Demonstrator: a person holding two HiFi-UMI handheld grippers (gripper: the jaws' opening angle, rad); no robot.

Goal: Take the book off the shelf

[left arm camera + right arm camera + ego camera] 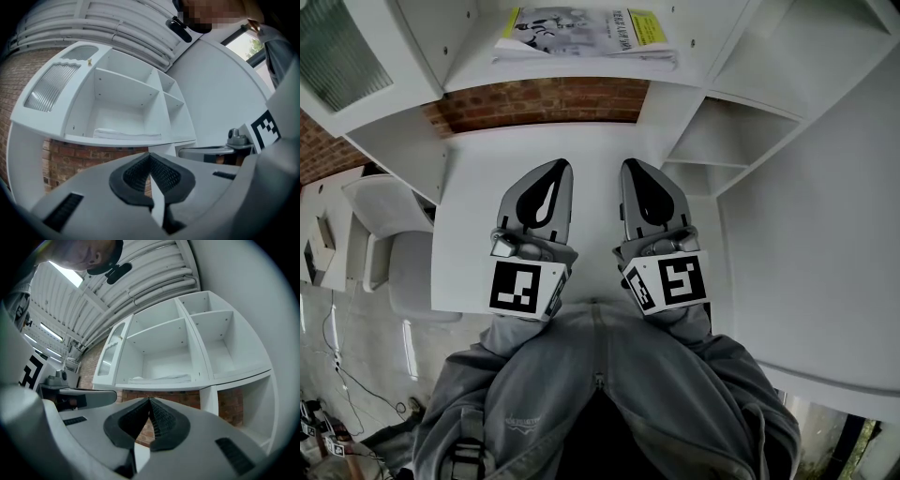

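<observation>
The book (pixel 581 33) lies flat on the floor of the wide middle compartment of the white shelf unit (pixel 572 67), cover up. The cover is yellow-edged with a black-and-white picture. From the gripper views it shows only as a pale, low slab (pixel 126 133) (pixel 161 378), so it is probably a single thin volume, though the edge is too blurred to be sure. Nothing touches it.

Below that compartment runs a strip of brick wall (pixel 544 103), and below the strip the white bench (pixel 591 150) spreads toward the person. To the left of the book's compartment stands a ribbed glazed door (pixel 51 86). To the right are smaller open compartments.

Both grippers hover side by side over the bench, well apart from the book and pointing toward the shelf unit. The left gripper (pixel 558 169) has its fingers (pixel 136 176) pressed together with nothing between them. The right gripper (pixel 630 167) is the same, its fingers (pixel 166 420) closed tip to tip on nothing. The two grippers are near each other but not touching. Each one's marker cube (pixel 525 286) (pixel 670 279) faces up toward the head camera. Grey sleeves (pixel 581 375) lead back from them. A white chair (pixel 384 216) stands at the bench's left edge.
</observation>
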